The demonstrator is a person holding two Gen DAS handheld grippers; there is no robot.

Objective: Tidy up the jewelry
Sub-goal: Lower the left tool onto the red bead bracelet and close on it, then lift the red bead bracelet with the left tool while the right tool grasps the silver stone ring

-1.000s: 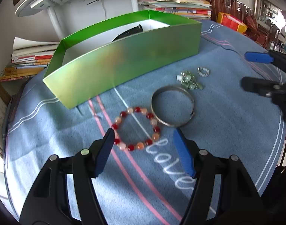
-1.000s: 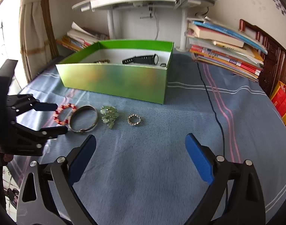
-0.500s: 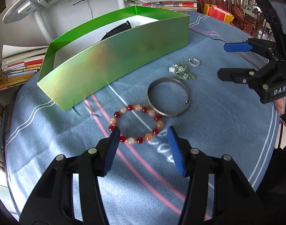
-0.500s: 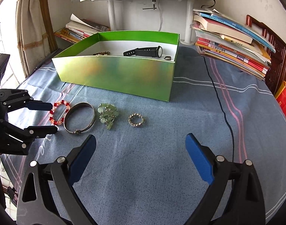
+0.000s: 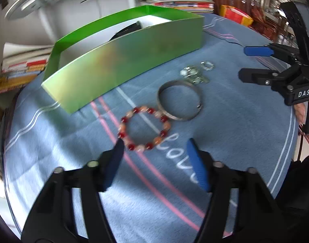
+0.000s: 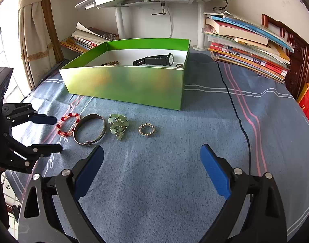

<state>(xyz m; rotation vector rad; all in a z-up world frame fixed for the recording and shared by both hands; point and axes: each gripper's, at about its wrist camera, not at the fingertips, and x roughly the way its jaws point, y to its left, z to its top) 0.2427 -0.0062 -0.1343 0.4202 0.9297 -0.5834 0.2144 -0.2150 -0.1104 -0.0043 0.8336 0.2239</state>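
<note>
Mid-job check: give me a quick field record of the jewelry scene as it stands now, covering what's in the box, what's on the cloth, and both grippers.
box: green box, open top
in box: black watch, brown bead strand, small ring
on cloth, left to right in right wrist view: red bead bracelet, silver bangle, green bead cluster, sparkly ring
left gripper: jaws open, near red bead bracelet, holding nothing
right gripper: jaws open, empty, short of the row

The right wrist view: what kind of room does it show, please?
Probably a room in a home, perhaps a study corner. Stacks of books lie along the wall, a curtain hangs at a bright window, and a blue cloth covers the table with the green box on it.
</note>
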